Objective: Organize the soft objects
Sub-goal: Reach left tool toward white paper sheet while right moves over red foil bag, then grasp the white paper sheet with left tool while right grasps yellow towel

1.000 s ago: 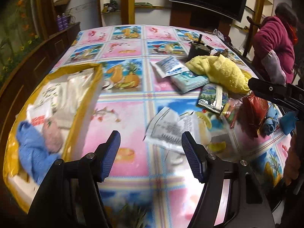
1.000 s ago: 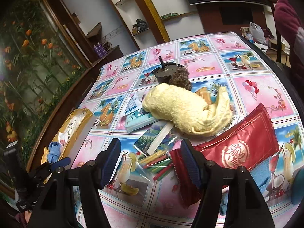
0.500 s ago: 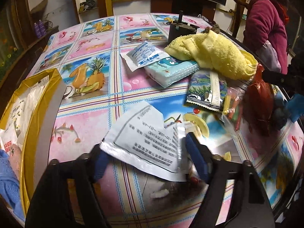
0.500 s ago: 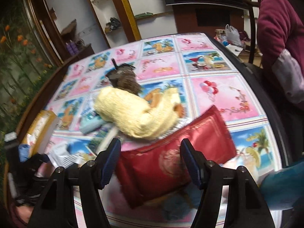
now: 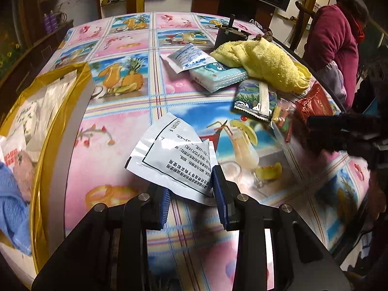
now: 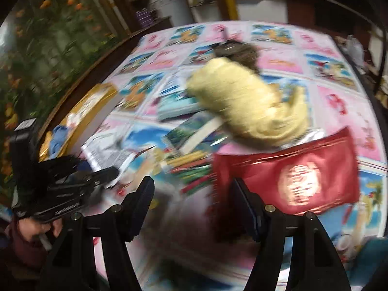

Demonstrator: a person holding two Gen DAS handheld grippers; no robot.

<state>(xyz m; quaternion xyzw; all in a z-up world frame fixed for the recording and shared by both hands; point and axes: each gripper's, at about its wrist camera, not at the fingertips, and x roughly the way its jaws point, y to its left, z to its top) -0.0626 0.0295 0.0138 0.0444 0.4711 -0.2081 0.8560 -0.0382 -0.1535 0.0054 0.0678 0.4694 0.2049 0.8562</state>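
A white printed pouch lies on the patterned tablecloth, its near corner between the fingers of my left gripper; the jaws stand narrowed around that corner, and contact is unclear. A yellow towel lies at the far right over a tissue pack. A gold-rimmed box at the left holds a blue cloth and bags. My right gripper is open and empty, its right finger at the left edge of a red foil bag. That view is blurred.
A dark patterned packet, a bag of coloured sticks, a white-blue sachet and a black holder lie on the table. A person in a magenta coat sits at the far right. The table edge runs along the right.
My left gripper moved forward to the white pouch and its jaws narrowed around the pouch's near corner. My right gripper swung over the red bag and back left; its view is motion-blurred.
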